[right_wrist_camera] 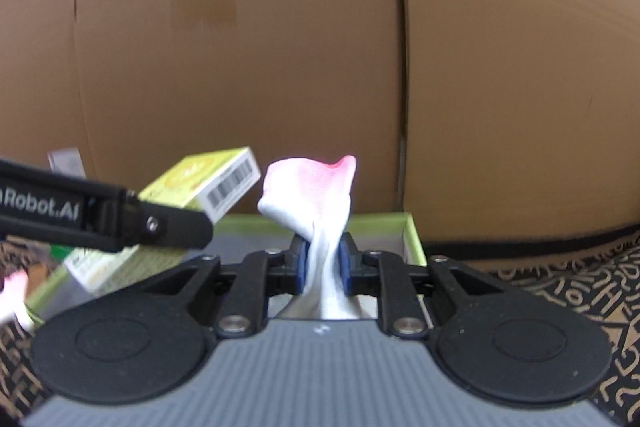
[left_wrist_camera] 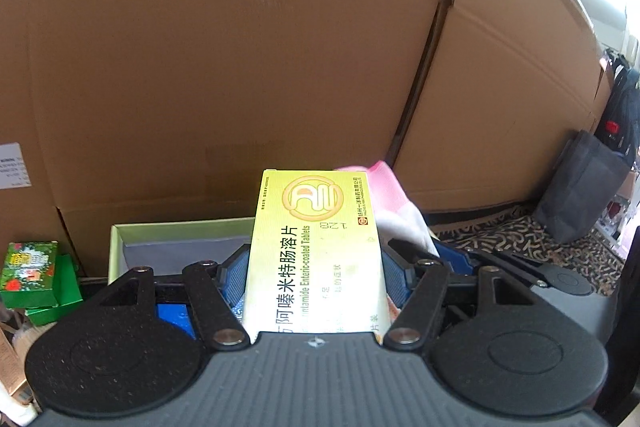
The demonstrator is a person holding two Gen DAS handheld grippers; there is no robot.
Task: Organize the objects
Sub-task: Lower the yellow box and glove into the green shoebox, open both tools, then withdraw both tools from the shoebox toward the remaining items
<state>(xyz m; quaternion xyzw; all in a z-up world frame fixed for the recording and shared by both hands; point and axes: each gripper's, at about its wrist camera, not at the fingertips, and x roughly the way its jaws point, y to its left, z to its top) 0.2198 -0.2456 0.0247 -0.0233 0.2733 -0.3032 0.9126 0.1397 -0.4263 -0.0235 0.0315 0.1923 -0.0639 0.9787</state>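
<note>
The yellow tablet box (left_wrist_camera: 316,255) fills the centre of the left wrist view, where we see it clamped between the blue pads (left_wrist_camera: 236,277) of the left gripper (left_wrist_camera: 314,277), its printed face upward and its far end projecting beyond the fingertips. Just ahead of and below the gripper lies the open green-rimmed tray (left_wrist_camera: 116,251) with a grey floor. To the right of the box and touching its far corner we note the pink-and-white sock (left_wrist_camera: 394,203), with the right gripper (left_wrist_camera: 448,255) beneath it. Small green boxes (left_wrist_camera: 30,275) stand at the far left, a patterned cloth (left_wrist_camera: 532,239) at the right, and cardboard cartons (left_wrist_camera: 240,67) form the whole backdrop. In the right wrist view, the sock (right_wrist_camera: 310,193) stands pinched between the blue pads (right_wrist_camera: 301,263) of the right gripper (right_wrist_camera: 323,263), its upper part flaring above the fingertips and its pink edge uppermost. To the left we see the left gripper's (right_wrist_camera: 176,223) black finger closed on the tablet box (right_wrist_camera: 216,183), held tilted with its barcode end up. The tray (right_wrist_camera: 412,235) sits directly ahead of and beneath both grippers, on the patterned cloth (right_wrist_camera: 560,291), against the cartons (right_wrist_camera: 280,47).
</note>
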